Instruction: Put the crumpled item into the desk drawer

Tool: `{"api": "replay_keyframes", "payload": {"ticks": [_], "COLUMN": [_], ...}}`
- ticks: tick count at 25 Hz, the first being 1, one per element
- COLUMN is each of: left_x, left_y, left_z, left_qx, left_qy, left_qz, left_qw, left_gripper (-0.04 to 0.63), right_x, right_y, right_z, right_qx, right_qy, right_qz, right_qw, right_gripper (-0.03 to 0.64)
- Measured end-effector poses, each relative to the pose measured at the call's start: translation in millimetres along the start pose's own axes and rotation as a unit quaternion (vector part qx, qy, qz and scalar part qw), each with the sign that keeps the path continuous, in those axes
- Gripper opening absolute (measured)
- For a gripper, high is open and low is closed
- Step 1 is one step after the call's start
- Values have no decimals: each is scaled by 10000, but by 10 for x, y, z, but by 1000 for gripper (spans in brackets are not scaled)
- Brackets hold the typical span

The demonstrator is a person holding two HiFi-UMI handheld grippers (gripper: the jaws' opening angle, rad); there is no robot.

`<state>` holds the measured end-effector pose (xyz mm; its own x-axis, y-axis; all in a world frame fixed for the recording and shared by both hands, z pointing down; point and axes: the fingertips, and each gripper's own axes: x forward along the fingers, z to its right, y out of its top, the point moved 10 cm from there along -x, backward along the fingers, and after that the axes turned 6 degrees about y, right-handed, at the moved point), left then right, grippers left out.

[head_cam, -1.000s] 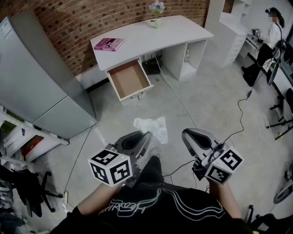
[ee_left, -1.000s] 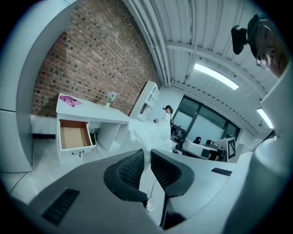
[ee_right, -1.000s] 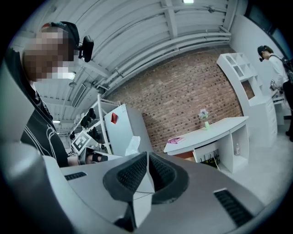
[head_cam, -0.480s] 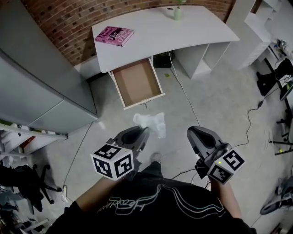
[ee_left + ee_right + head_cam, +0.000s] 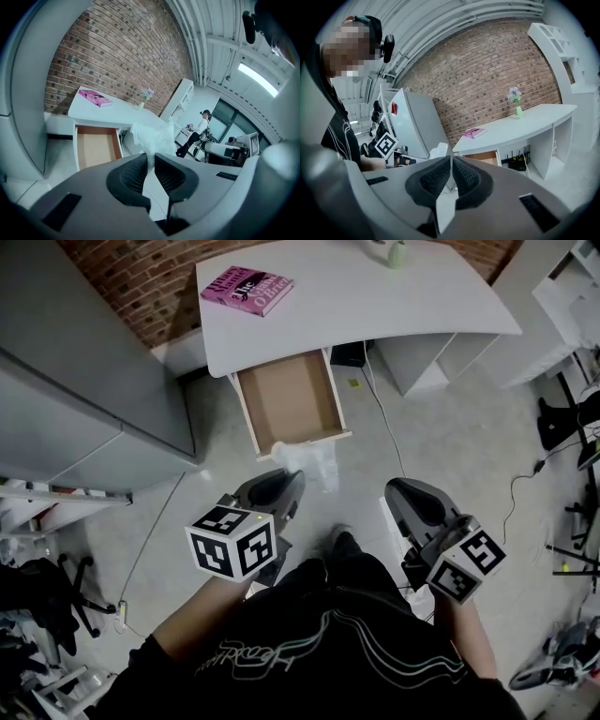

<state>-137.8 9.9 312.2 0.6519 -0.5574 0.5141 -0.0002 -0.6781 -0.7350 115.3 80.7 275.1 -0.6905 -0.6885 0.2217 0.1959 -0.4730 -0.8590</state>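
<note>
A crumpled white item [image 5: 311,463] hangs from my left gripper [image 5: 284,486], whose jaws are shut on its lower end. It is just in front of the open desk drawer [image 5: 246,414], over the floor. In the left gripper view the crumpled item [image 5: 152,137] sticks up between the pads, with the empty brown drawer [image 5: 96,147] behind it to the left. My right gripper [image 5: 405,497] is held at the right, shut with nothing in it. The right gripper view shows the right gripper [image 5: 450,161], the crumpled item [image 5: 439,151] and the drawer [image 5: 485,157].
The white desk [image 5: 375,306] carries a pink book [image 5: 247,290] and a small vase [image 5: 397,253]. A tall grey cabinet [image 5: 84,399] stands left of the drawer. Cables [image 5: 386,432] run over the floor. A person [image 5: 199,132] sits far off at another desk.
The desk and open drawer have come closer in the head view. The crumpled item, still in the left gripper, now hangs right at the drawer's front edge.
</note>
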Motion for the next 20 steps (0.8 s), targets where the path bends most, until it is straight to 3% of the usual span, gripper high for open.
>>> {"api": "replay_keyframes", "payload": {"ticks": [8, 13, 17, 20], "left_x": [434, 834, 1228, 1531], "left_y": [156, 352, 491, 510], "left_z": [-293, -490, -708, -883], "left_qx": [-201, -224, -231, -360], "left_qy": [438, 794, 1074, 1229], "left_qz": [4, -64, -158, -248], "left_qw": [9988, 9966, 9938, 9915], "left_gripper": [58, 58, 58, 58], "right_x": [412, 745, 995, 1140], "right_y": [158, 316, 383, 375], "right_z": [446, 874, 1264, 1579], "right_qx": [-356, -259, -108, 36], "right_qy": [228, 400, 402, 570], "right_qz": [-328, -459, -843, -787], "right_qw": [9986, 9978, 9956, 9953], "right_gripper": [44, 44, 44, 44]}}
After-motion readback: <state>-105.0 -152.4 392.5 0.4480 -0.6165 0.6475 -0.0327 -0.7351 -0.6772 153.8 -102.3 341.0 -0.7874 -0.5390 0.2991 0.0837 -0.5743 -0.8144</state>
